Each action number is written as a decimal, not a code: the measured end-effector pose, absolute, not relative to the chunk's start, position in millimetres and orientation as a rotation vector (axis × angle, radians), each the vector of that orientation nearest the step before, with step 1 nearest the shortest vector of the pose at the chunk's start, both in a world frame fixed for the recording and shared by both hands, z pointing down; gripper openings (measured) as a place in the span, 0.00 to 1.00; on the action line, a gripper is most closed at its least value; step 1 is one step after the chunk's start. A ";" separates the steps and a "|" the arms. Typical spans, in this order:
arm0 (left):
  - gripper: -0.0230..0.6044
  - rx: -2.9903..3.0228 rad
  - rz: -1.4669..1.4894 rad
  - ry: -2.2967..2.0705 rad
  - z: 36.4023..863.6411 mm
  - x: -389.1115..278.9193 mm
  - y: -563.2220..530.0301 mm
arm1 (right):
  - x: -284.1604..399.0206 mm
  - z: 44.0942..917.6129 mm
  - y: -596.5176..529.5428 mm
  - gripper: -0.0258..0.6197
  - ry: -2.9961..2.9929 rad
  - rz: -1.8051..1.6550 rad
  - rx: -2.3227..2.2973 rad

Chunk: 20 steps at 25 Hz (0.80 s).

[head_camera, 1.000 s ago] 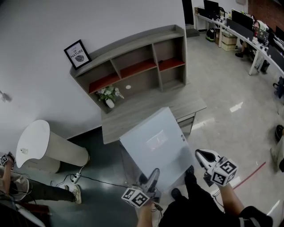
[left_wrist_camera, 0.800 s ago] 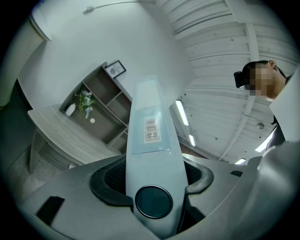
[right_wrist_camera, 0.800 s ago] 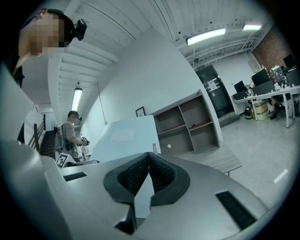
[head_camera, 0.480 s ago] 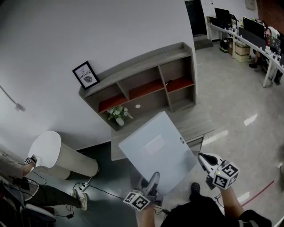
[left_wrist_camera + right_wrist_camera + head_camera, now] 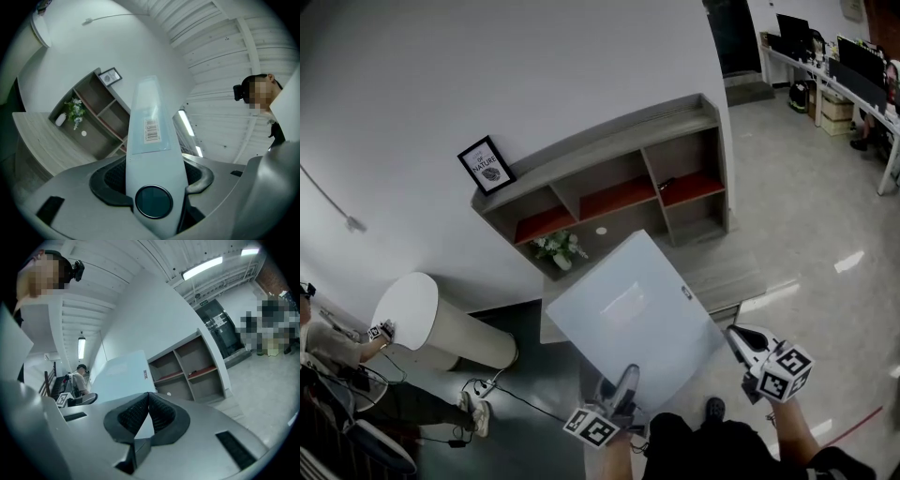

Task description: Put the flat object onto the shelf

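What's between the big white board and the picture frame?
A small plant in a white vase, on the desk under the shelf; the head view shows it.

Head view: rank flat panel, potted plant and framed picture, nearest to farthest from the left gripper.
1. The flat panel, clamped in the left gripper.
2. The potted plant, on the desk.
3. The framed picture, atop the shelf.

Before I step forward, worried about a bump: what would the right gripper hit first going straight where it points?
Likely the shelf, near its middle compartments, though depth is unclear; the flat white box sits just left of that line.
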<state>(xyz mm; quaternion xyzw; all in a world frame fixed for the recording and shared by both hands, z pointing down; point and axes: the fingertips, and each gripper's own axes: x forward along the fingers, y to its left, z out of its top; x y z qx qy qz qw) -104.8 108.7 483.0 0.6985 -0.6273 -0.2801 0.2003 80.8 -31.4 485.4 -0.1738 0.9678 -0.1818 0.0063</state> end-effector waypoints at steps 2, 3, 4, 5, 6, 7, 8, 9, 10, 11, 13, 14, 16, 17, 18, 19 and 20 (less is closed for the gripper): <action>0.49 1.942 -0.781 -1.764 484.2 -108.1 104.1 | 80.2 488.9 -40.6 0.06 3.026 -0.587 -0.548; 0.49 1.934 -0.786 -1.767 484.5 -110.1 100.7 | 79.6 491.4 -45.9 0.06 3.024 -0.605 -0.558; 0.49 1.925 -0.791 -1.770 484.7 -111.9 97.3 | 78.4 494.1 -50.3 0.06 3.022 -0.629 -0.567; 0.49 1.917 -0.793 -1.773 484.9 -113.6 94.4 | 76.7 496.7 -53.2 0.06 3.022 -0.653 -0.570; 0.49 1.912 -0.792 -1.775 484.9 -115.2 91.7 | 74.3 498.8 -55.1 0.06 3.023 -0.673 -0.566; 0.49 1.910 -0.789 -1.776 485.0 -117.0 88.7 | 71.4 500.4 -56.7 0.06 3.025 -0.685 -0.560; 0.49 1.909 -0.786 -1.775 485.2 -119.0 85.0 | 68.3 501.5 -58.8 0.06 3.030 -0.691 -0.555; 0.49 1.911 -0.783 -1.772 485.5 -121.1 80.6 | 65.2 502.2 -61.7 0.06 3.034 -0.693 -0.553; 0.49 1.913 -0.780 -1.768 485.8 -123.5 75.7 | 62.3 502.6 -65.1 0.06 3.038 -0.693 -0.554; 0.49 1.917 -0.777 -1.765 486.2 -126.0 70.4 | 59.6 502.8 -68.8 0.06 3.041 -0.690 -0.557; 0.49 1.925 -0.771 -1.753 488.0 -132.4 58.6 | 54.6 503.2 -76.9 0.06 3.047 -0.681 -0.573; 0.49 1.931 -0.769 -1.744 489.0 -136.4 52.0 | 52.0 503.5 -81.4 0.06 3.048 -0.678 -0.584; 0.49 1.947 -0.772 -1.725 490.6 -145.7 37.6 | 46.7 504.0 -91.9 0.06 3.049 -0.673 -0.613; 0.49 1.954 -0.774 -1.716 490.7 -151.1 29.8 | 43.5 503.7 -98.1 0.06 3.048 -0.672 -0.632; 0.49 1.961 -0.774 -1.707 490.0 -157.2 22.1 | 39.5 502.7 -104.1 0.06 3.045 -0.672 -0.651; 0.49 1.969 -0.771 -1.697 488.6 -163.7 14.6 | 34.7 500.8 -109.4 0.06 3.042 -0.671 -0.667; 0.49 1.981 -0.767 -1.684 486.5 -170.3 7.2 | 29.5 498.0 -114.1 0.06 3.040 -0.666 -0.680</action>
